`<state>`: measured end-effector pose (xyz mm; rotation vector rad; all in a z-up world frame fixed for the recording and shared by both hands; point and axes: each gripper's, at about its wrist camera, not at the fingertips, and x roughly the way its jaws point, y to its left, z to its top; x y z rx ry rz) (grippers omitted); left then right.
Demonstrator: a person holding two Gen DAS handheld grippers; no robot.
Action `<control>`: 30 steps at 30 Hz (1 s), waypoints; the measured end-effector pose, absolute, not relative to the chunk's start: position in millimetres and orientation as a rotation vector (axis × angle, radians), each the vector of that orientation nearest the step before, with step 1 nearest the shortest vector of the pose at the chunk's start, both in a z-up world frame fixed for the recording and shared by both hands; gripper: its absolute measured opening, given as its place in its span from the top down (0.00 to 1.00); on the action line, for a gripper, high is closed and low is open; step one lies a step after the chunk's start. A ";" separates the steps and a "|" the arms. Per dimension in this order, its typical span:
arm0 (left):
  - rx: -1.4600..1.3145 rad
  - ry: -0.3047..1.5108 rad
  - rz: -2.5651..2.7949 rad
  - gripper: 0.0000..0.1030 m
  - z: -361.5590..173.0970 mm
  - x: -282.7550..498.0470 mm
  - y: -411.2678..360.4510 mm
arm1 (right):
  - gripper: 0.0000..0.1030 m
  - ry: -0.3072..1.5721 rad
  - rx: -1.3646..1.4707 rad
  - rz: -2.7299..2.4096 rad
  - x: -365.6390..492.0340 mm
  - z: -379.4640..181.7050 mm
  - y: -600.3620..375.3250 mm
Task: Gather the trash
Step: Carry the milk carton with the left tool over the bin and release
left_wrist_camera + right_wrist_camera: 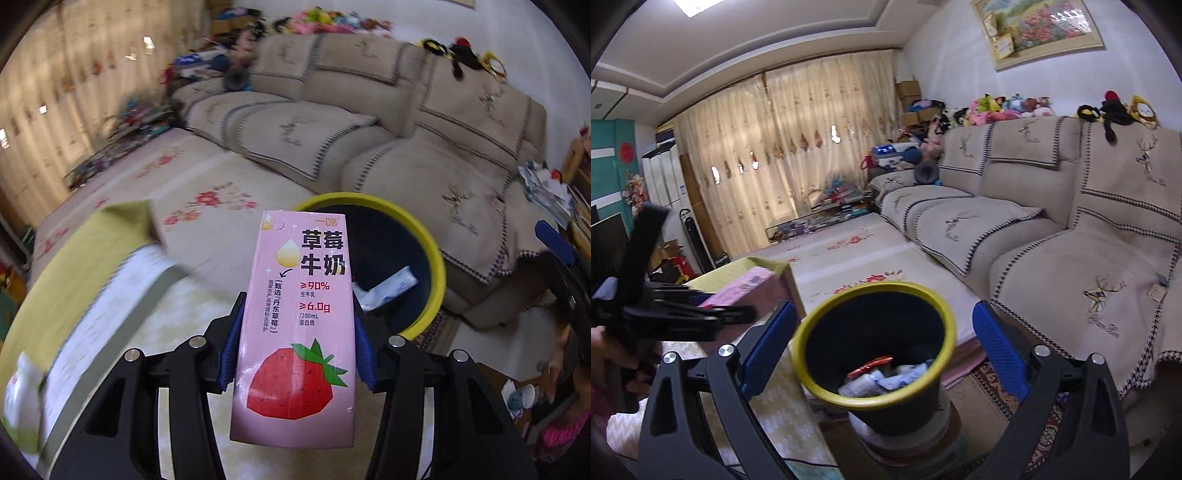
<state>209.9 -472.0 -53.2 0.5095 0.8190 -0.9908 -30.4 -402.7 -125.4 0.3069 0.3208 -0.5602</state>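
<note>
- Progress: the bin (875,354) already held several wrappers, white and blue scraps plus one red piece, so part of the collection appeared done.
- One item was in transit: a pink milk carton (295,325), clamped upright in the left gripper (299,343). It had not yet been dropped.
- The blue pads (231,347) pressed on both side faces of the carton at about its middle; the jaws stood partly closed to the carton's width.
- Carton position: in the left wrist view its top edge overlapped the near side of the bin's yellow rim (436,258); in the right wrist view it was left of the bin, above the table (746,269).
- Judgement: remaining steps were to carry the carton over the opening and release it. Other trash could not be confirmed.
- Right gripper (886,343): jaws wide apart and empty, framing the bin without touching it, pointed slightly downward.
- Left gripper: tilted steeply down toward the bin.
</note>
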 end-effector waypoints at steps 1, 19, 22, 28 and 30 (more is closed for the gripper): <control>0.517 0.827 -0.997 0.51 -57.0 210.8 -486.7 | 0.11 0.320 0.314 -0.564 -33.7 -125.7 -406.2; 0.468 0.832 -0.957 0.20 -79.2 219.1 -545.0 | 0.11 0.319 0.357 -0.596 -50.5 -132.6 -428.0; 0.378 0.751 -0.917 0.11 -52.5 213.3 -489.5 | 0.11 0.333 0.365 -0.565 -41.5 -134.4 -422.4; 0.198 0.711 -0.796 0.09 -33.9 212.8 -366.4 | 0.11 0.367 0.349 -0.477 -12.0 -137.9 -397.0; 0.148 0.683 -0.739 0.09 -31.2 210.6 -316.8 | 0.11 0.375 0.342 -0.438 -1.7 -137.3 -386.4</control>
